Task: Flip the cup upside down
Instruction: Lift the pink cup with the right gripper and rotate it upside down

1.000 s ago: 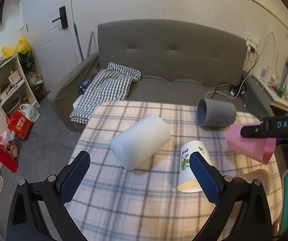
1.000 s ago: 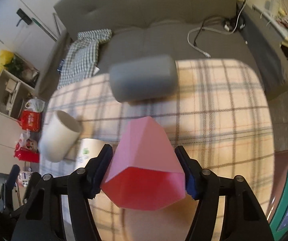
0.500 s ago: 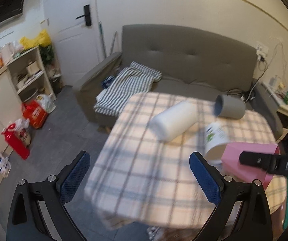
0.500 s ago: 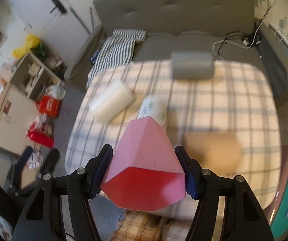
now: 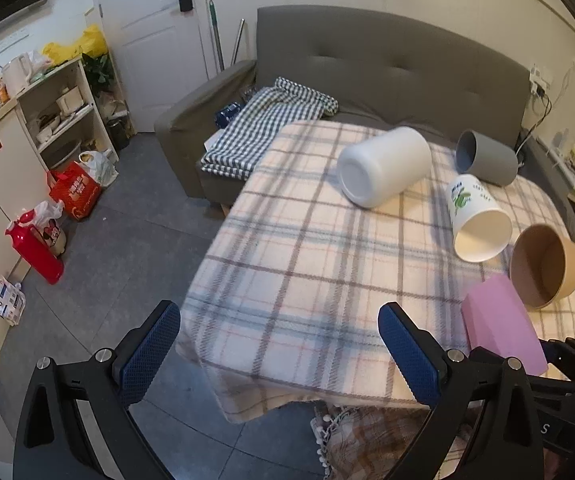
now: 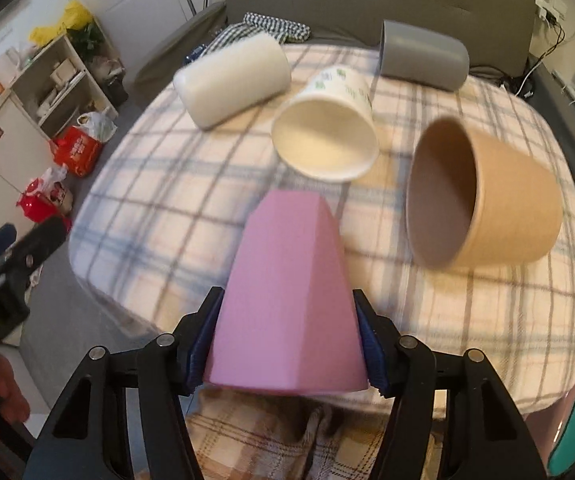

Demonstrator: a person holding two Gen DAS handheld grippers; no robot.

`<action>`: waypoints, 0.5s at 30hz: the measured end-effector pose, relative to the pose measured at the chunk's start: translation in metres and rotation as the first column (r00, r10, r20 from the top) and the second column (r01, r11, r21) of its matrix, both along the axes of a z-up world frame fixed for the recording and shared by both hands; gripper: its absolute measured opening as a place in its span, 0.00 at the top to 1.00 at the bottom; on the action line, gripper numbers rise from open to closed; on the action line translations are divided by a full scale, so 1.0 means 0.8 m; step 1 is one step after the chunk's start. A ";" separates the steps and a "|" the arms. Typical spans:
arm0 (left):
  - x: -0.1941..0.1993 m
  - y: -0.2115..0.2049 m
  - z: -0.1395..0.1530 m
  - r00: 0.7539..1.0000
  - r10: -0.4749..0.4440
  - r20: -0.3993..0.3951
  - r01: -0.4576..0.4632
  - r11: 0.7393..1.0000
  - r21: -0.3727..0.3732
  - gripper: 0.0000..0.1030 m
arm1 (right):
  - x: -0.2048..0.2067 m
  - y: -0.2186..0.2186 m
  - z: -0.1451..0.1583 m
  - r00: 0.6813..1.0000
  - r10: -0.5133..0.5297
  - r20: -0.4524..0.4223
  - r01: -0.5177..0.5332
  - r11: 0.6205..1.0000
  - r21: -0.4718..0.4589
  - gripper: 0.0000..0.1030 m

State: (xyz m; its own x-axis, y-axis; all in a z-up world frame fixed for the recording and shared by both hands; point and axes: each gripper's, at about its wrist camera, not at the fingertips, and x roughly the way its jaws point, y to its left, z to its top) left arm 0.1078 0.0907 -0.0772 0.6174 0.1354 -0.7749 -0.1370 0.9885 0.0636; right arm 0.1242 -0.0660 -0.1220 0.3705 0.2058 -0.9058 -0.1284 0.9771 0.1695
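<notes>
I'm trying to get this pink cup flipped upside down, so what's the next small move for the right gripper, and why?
Probably lower the pink cup toward the bare patch of plaid tablecloth ahead, turning it mouth-down. The right gripper is shut on it, held over the table's near edge, its narrow end pointing forward. The brown cup lies close to its right, so keep left of it. The left gripper is open and idle.

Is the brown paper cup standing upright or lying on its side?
On its side: the brown paper cup rests on the plaid tablecloth with its open mouth facing sideways, empty inside.
</notes>
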 end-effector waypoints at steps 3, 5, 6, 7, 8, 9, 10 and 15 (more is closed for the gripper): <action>0.004 -0.006 -0.002 1.000 -0.006 -0.006 0.006 1.000 0.005 0.01 | 0.003 -0.001 -0.005 1.000 0.004 0.002 -0.004 1.000 0.014 0.41; 0.007 -0.010 -0.002 1.000 -0.007 -0.012 0.007 1.000 0.007 0.01 | 0.009 -0.001 -0.005 1.000 0.010 0.008 -0.010 1.000 0.013 0.41; 0.009 -0.013 -0.001 1.000 -0.007 -0.015 0.008 1.000 0.008 0.01 | 0.012 -0.001 -0.005 1.000 0.010 0.008 -0.010 1.000 0.016 0.41; 0.012 -0.016 -0.001 1.000 -0.008 -0.017 0.009 1.000 0.007 0.01 | 0.016 -0.002 -0.006 1.000 0.011 0.006 -0.011 1.000 0.019 0.41; 0.014 -0.020 0.000 1.000 -0.009 -0.019 0.010 1.000 0.009 0.01 | 0.022 -0.003 -0.007 1.000 0.010 0.005 -0.010 1.000 0.022 0.41; 0.015 -0.024 0.002 1.000 -0.011 -0.019 0.011 1.000 0.014 0.01 | 0.026 -0.003 -0.007 1.000 0.009 0.006 -0.009 1.000 0.028 0.41; 0.017 -0.027 0.002 1.000 -0.013 -0.020 0.013 1.000 0.019 0.01 | 0.030 -0.005 -0.008 1.000 0.009 0.005 -0.009 0.999 0.034 0.41; 0.019 -0.047 0.012 0.999 -0.030 -0.023 0.031 0.998 0.050 0.01 | 0.033 -0.013 -0.006 1.000 0.013 0.016 -0.014 0.996 0.083 0.35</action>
